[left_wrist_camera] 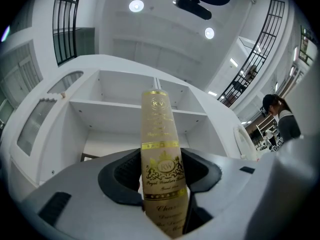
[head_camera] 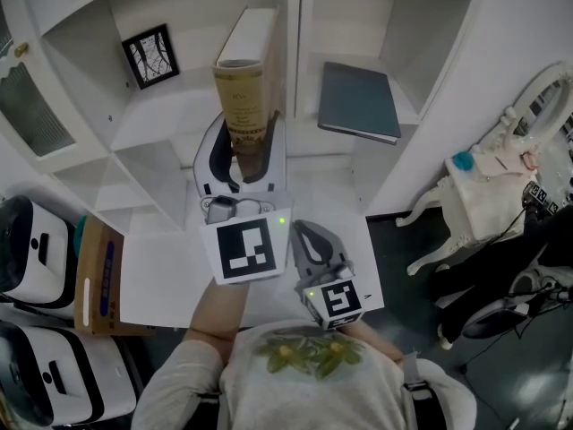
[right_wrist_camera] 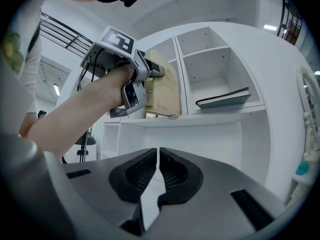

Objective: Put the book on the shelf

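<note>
A tan book with gilt lettering on its spine (head_camera: 243, 97) (left_wrist_camera: 160, 154) stands upright, held at its lower end by my left gripper (head_camera: 242, 164) (left_wrist_camera: 161, 184), which is shut on it. The book is raised in front of the white shelf unit (head_camera: 179, 124), at the compartment left of the central divider; in the right gripper view the book (right_wrist_camera: 162, 91) appears at the edge of that compartment. My right gripper (head_camera: 315, 260) (right_wrist_camera: 156, 176) hangs lower, near my body, shut with nothing between its jaws.
A dark grey book (head_camera: 360, 101) (right_wrist_camera: 222, 98) lies flat in the right compartment. A framed black-and-white picture (head_camera: 150, 56) leans in the left compartment. A cardboard box (head_camera: 100, 276) and white devices (head_camera: 31, 249) sit at left; a white ornate chair (head_camera: 483, 186) at right.
</note>
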{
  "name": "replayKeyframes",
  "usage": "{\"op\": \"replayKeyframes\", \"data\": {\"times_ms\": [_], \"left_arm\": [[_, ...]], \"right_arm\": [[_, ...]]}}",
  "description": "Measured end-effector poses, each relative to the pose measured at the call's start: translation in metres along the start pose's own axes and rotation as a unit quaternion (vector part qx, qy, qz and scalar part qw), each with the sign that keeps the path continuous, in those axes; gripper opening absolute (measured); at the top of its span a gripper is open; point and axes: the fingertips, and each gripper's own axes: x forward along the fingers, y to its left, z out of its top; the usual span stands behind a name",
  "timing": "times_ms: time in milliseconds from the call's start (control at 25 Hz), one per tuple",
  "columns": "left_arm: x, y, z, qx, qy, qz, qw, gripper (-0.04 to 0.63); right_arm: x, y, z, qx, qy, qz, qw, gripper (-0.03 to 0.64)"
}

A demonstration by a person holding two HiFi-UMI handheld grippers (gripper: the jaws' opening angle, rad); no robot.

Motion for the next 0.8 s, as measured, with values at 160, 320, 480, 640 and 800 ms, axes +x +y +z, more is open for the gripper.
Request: {"op": "replayKeyframes", "data": {"times_ms": [160, 320, 480, 640, 800], "left_arm": [[0.004, 0.000, -0.002, 0.000, 0.010, -0.001, 1.0000, 0.233], [0.010, 0.000, -0.002, -0.001, 0.012, -0.003, 0.9999, 0.233], [0.013, -0.001, -0.003, 0.006, 0.014, -0.005, 0.9999, 0.233], [0.016, -0.002, -0.004, 0.005, 0.017, -0.005, 0.9998, 0.233], [0.019, 0.000, -0.005, 0.005, 0.020, -0.007, 0.9998, 0.233]], "right_arm": [[-0.002, -0.002, 0.001, -0.002, 0.000, -0.003, 1.000, 0.038], [-0.004, -0.003, 0.001, -0.002, -0.001, -0.006, 1.000, 0.038], [-0.007, -0.005, 0.000, -0.001, 0.001, -0.010, 1.000, 0.038], [-0.010, -0.006, -0.001, -0.001, 0.004, -0.013, 1.000, 0.038], [-0.011, -0.005, -0.002, 0.000, 0.005, -0.012, 1.000, 0.038]]}}
